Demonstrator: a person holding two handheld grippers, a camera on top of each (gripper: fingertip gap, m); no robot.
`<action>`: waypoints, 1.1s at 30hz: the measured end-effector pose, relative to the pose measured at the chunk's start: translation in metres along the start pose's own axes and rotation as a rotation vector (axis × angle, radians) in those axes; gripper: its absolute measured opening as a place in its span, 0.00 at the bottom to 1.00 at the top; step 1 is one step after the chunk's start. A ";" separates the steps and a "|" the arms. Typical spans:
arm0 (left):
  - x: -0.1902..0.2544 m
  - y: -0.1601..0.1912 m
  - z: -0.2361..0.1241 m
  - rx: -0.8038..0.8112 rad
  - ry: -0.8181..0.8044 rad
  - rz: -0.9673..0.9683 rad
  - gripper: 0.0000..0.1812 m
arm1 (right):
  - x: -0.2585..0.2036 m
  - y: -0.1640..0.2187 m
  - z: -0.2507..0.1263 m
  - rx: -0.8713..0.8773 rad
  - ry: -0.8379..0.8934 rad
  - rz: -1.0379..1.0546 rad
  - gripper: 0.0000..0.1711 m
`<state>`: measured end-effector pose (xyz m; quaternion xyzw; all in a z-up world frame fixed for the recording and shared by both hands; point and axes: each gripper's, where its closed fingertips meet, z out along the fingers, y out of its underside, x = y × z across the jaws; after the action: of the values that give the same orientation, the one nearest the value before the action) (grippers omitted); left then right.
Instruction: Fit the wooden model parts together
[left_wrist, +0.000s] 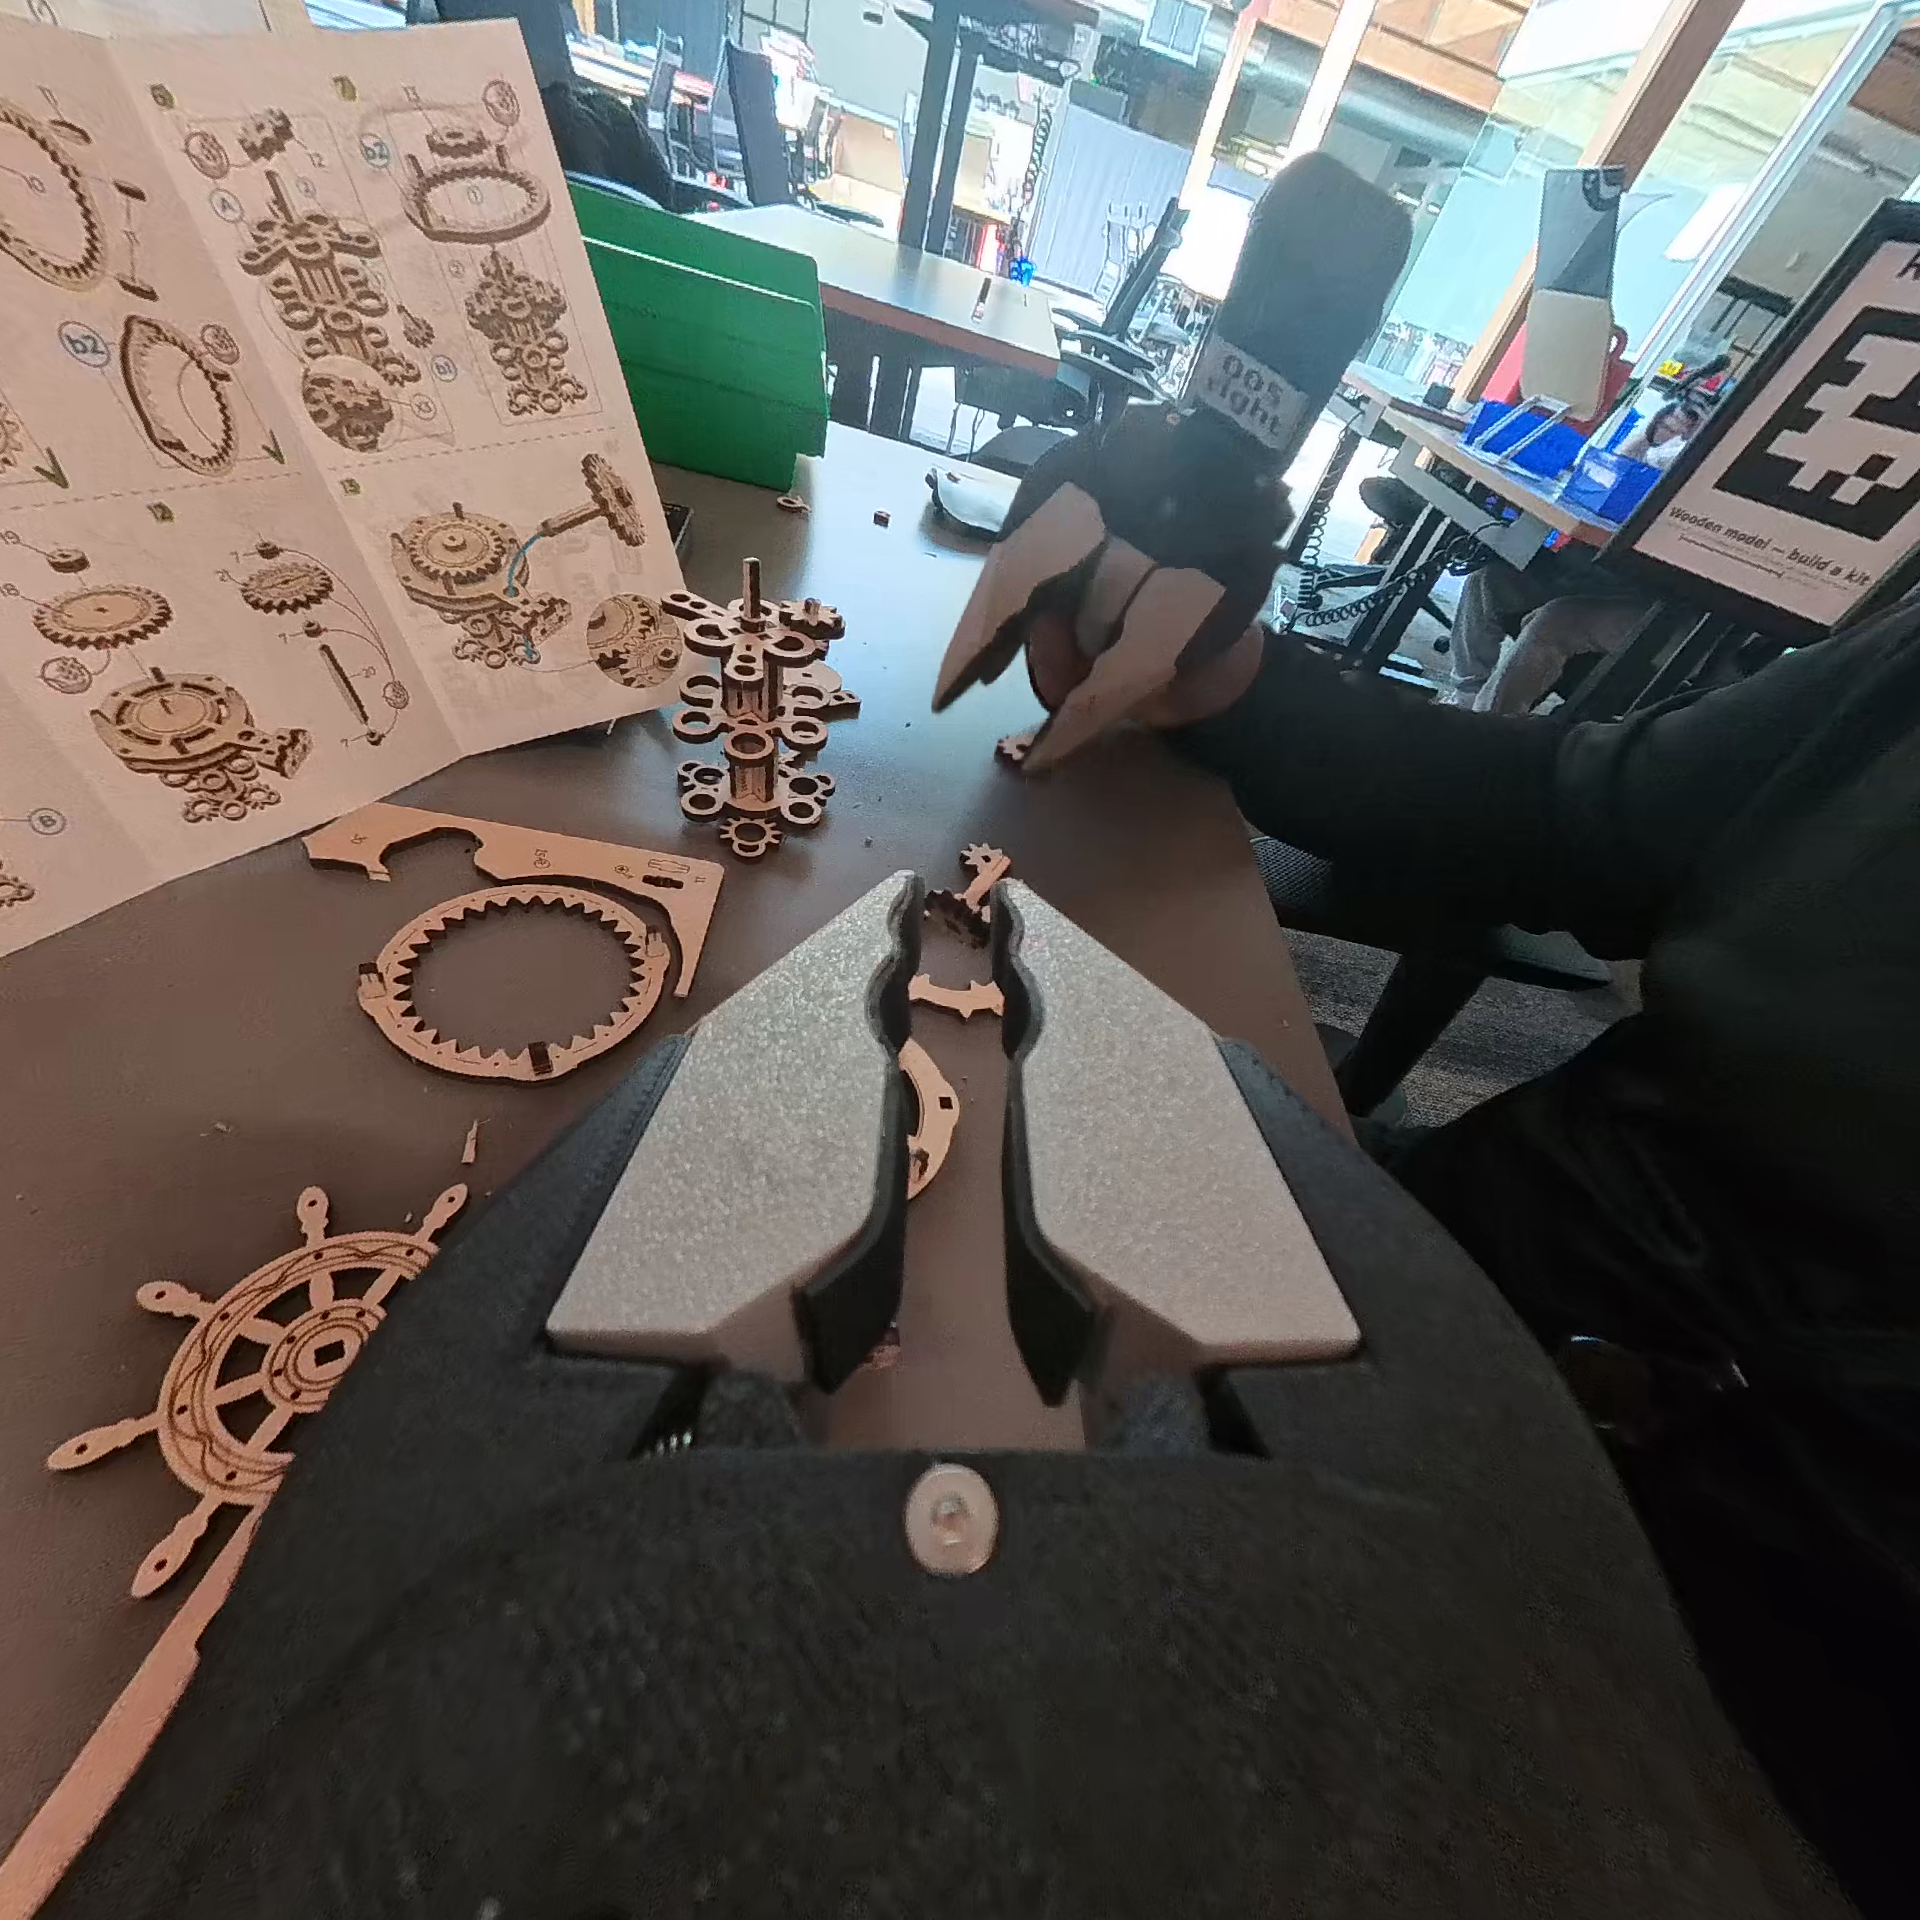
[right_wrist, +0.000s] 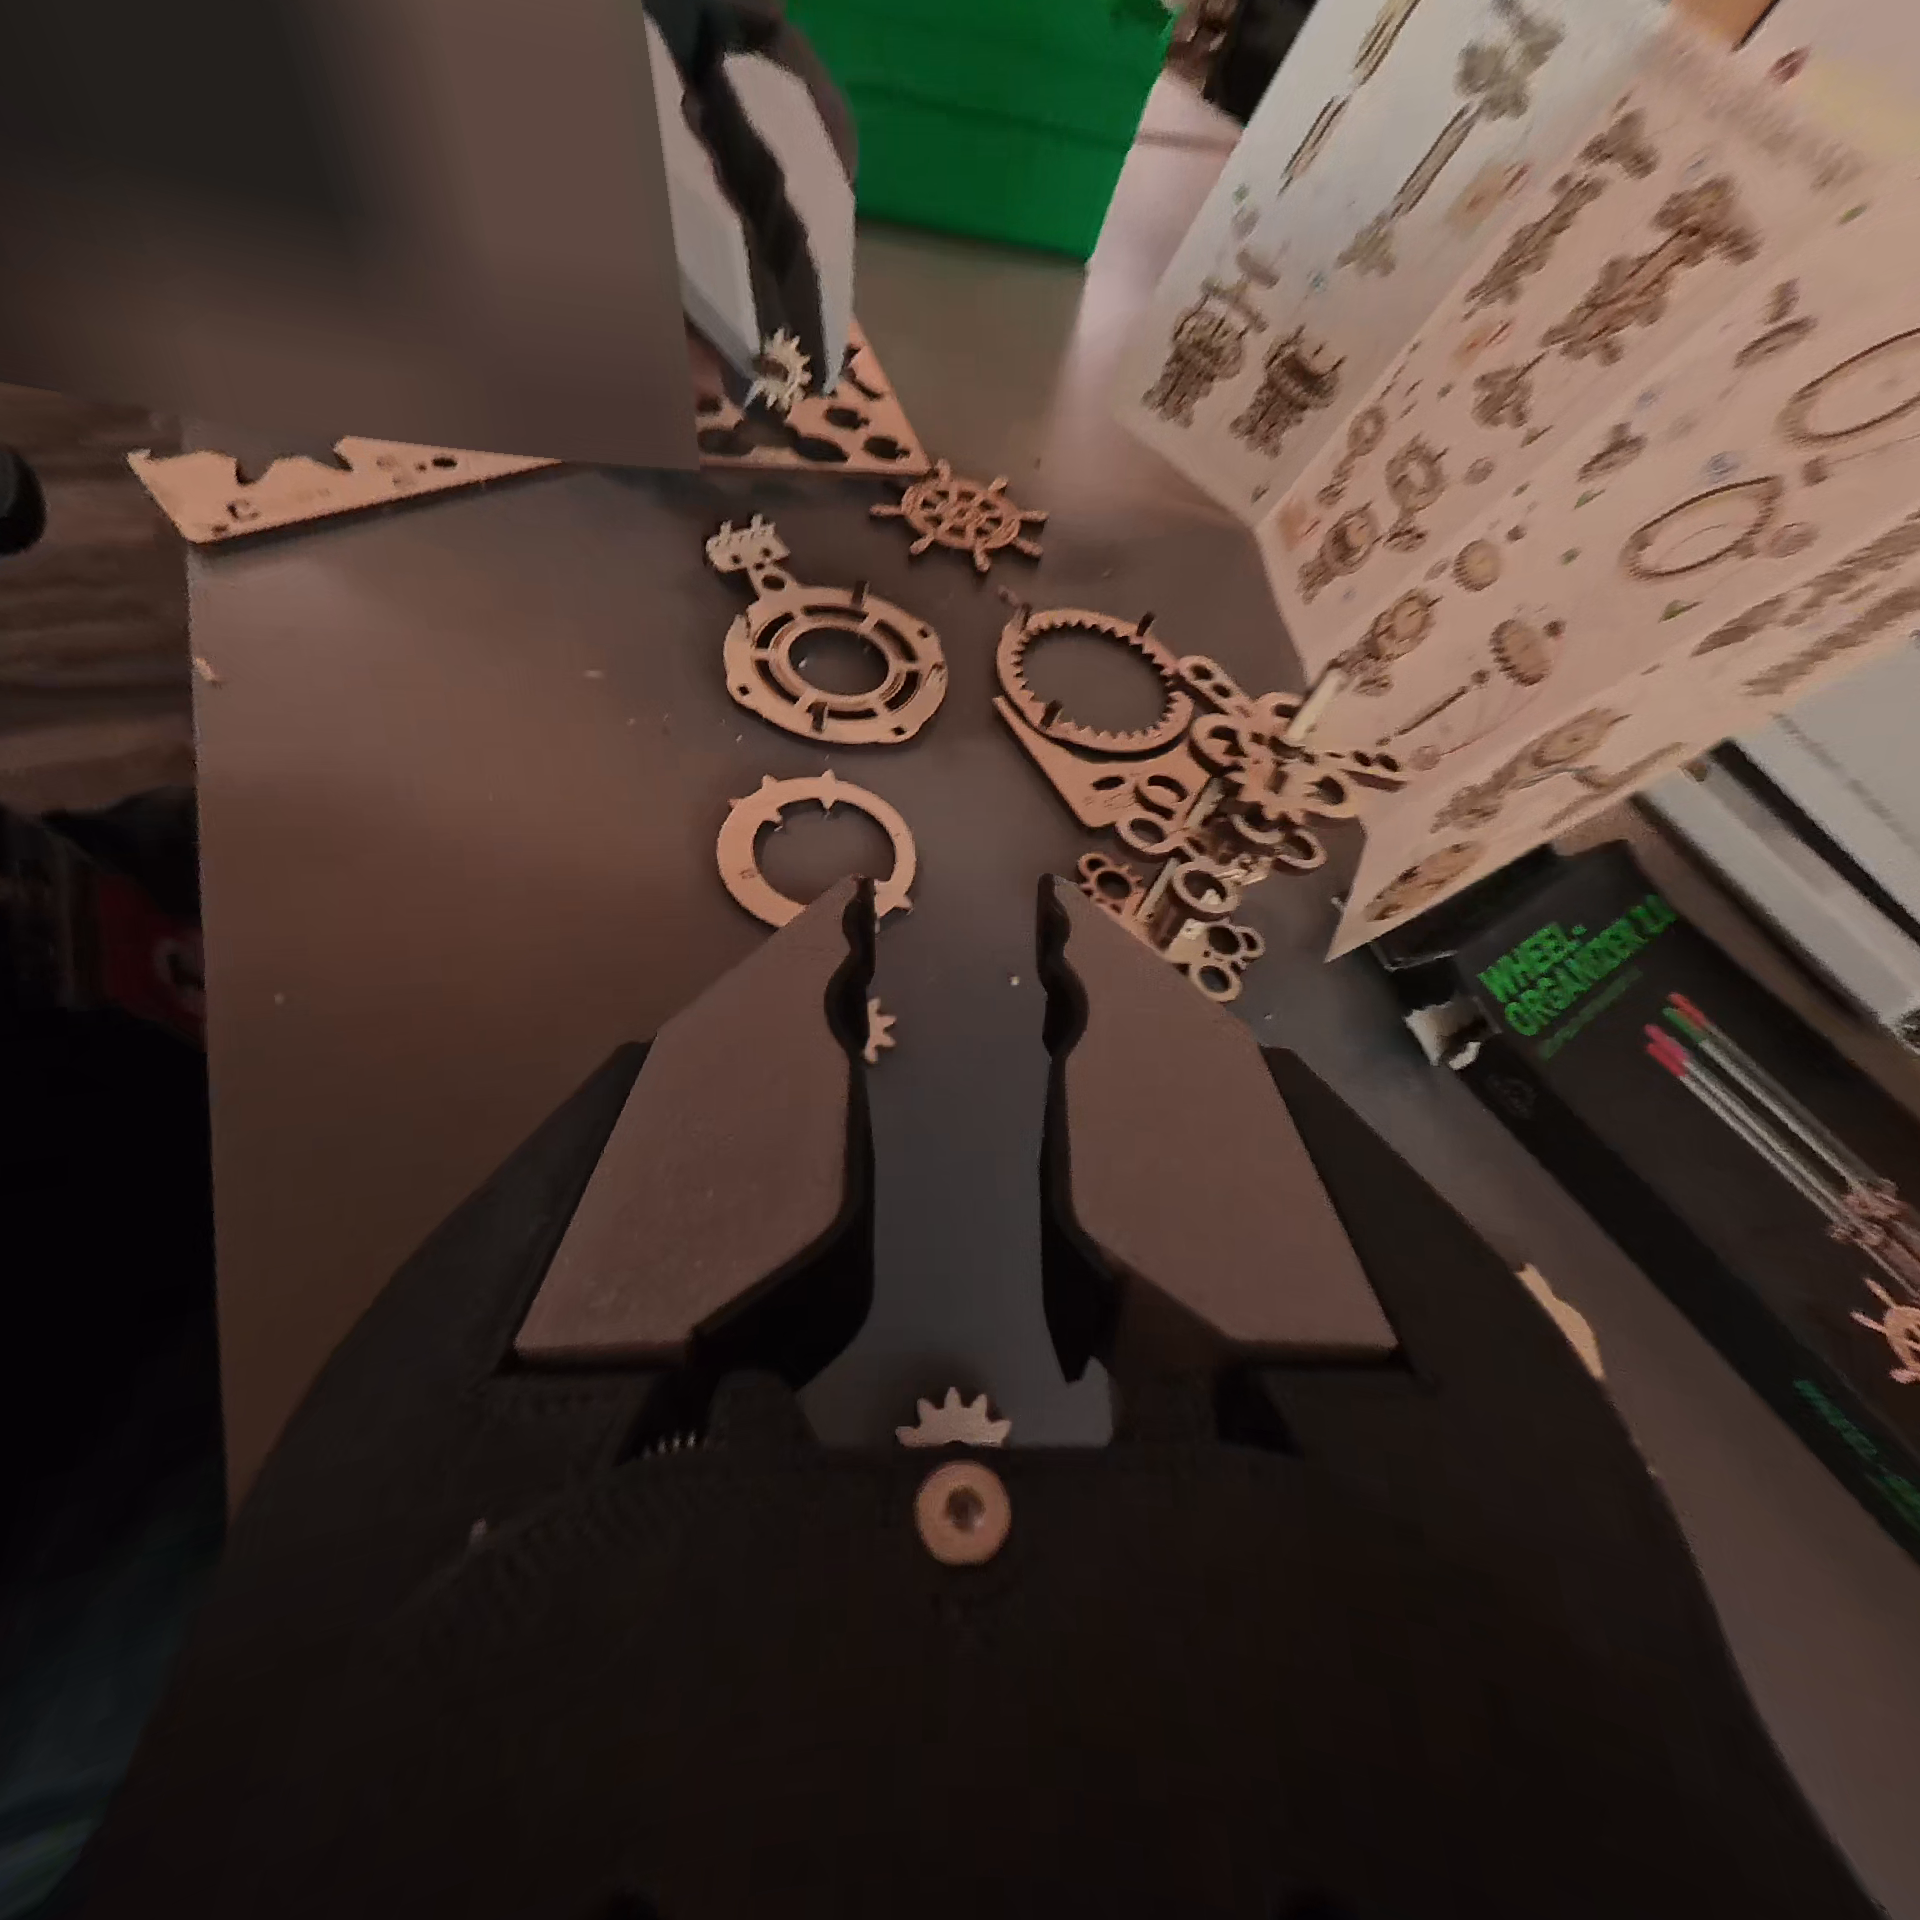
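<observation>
The left gripper (left_wrist: 958, 902) pinches a small toothed gear (right_wrist: 781, 372). The right gripper (right_wrist: 954, 914), jaws parted, hovers over the table (left_wrist: 1091, 831) near its right edge, perhaps touching a small gear (right_wrist: 881, 1027). A stacked wooden model (left_wrist: 750, 717) stands mid-table beside a printed instruction sheet (left_wrist: 312, 416); a lettered dark box (right_wrist: 1662, 1122) lies behind.

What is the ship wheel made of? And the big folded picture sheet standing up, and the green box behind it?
Ship wheel: thin pale plywood, probably laser-cut, given its dark burnt-looking edges and engraved lines. Picture sheet: white printed paper, matte, with visible fold creases. Green box: smooth and evenly coloured; looks like plastic, though painted card cannot be ruled out.
</observation>
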<state>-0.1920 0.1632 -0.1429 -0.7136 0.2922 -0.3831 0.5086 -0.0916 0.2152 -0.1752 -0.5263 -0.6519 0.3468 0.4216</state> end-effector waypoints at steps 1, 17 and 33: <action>0.000 0.000 0.000 0.001 0.001 -0.002 0.05 | 0.003 -0.002 -0.002 0.018 0.015 0.008 0.16; -0.004 -0.002 0.000 0.015 -0.005 -0.033 0.05 | 0.007 -0.001 0.000 0.012 0.051 -0.002 0.17; -0.002 0.000 0.000 0.004 -0.006 -0.010 0.05 | 0.017 0.002 -0.002 0.001 0.109 0.009 0.15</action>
<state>-0.1928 0.1653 -0.1431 -0.7153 0.2862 -0.3842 0.5088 -0.0909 0.2320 -0.1728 -0.5471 -0.6256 0.3196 0.4552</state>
